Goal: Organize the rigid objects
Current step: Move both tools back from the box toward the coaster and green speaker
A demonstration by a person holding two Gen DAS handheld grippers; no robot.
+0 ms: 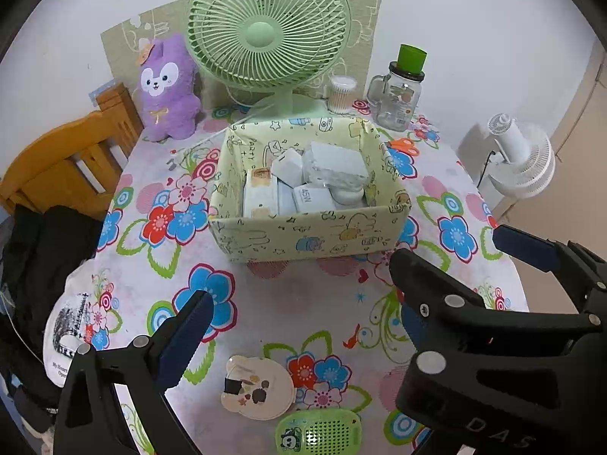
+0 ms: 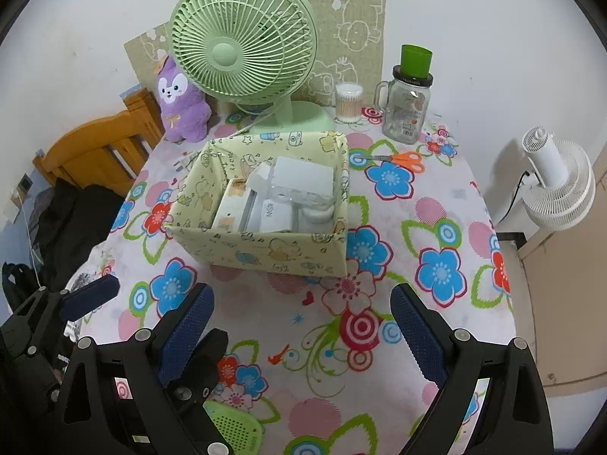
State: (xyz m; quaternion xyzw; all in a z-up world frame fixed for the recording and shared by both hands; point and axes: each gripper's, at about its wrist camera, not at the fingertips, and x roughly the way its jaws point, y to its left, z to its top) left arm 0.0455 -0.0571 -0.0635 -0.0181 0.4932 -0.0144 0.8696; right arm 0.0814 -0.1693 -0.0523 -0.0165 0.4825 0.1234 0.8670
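A pale yellow cartoon-print box (image 1: 303, 235) (image 2: 265, 248) stands mid-table, filled with several white boxes and chargers (image 1: 322, 174) (image 2: 280, 193). A bear-shaped card (image 1: 258, 386) and a green perforated case (image 1: 318, 434) (image 2: 231, 422) lie at the near edge. Orange scissors (image 2: 402, 159) lie right of the box. My left gripper (image 1: 299, 303) is open and empty, hovering in front of the box. My right gripper (image 2: 303, 318) is open and empty, beside it on the right; it shows in the left wrist view (image 1: 447, 261).
A green desk fan (image 1: 269, 34), a purple plush (image 1: 167, 91), a cotton-swab jar (image 1: 341, 94) and a glass mug with a green cup (image 1: 398, 94) stand at the back. A wooden chair (image 1: 64, 163) with dark clothes is left; a white fan (image 1: 519, 155) is right.
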